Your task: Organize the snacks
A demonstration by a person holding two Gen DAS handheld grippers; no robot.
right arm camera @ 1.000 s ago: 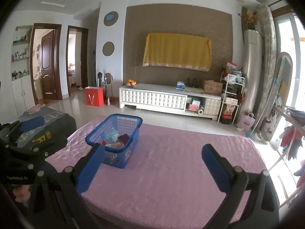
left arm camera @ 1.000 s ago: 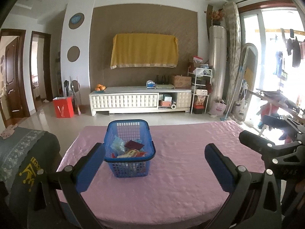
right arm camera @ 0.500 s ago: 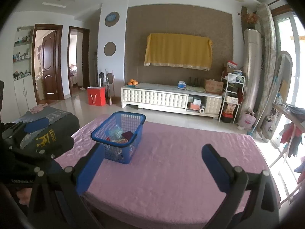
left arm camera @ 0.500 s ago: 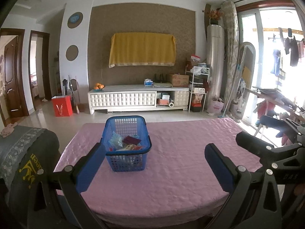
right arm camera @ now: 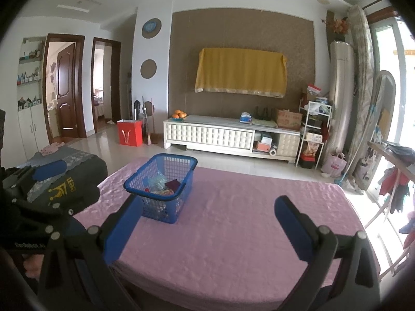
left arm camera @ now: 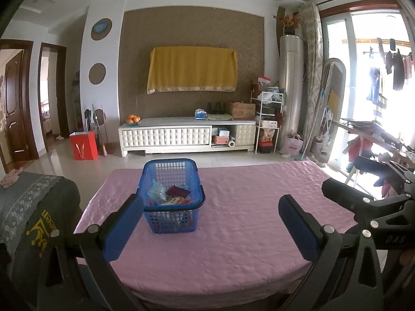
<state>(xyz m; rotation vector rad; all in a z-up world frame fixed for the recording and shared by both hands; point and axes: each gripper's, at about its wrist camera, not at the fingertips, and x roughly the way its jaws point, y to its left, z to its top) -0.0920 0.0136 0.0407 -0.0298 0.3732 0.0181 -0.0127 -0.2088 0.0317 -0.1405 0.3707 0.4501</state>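
A blue plastic basket stands on the pink-covered table, left of centre, with several snack packets inside. It also shows in the right wrist view. My left gripper is open and empty, held back above the table's near edge, short of the basket. My right gripper is open and empty, also back above the near edge, to the right of the basket.
A dark cloth-covered seat stands left of the table. A white TV cabinet with a yellow-draped screen is at the far wall. A red bag sits on the floor. A clothes rack stands at the right.
Both grippers have drawn back from the table, so the basket looks smaller and farther and more of the near edge shows. Both stay open and empty.
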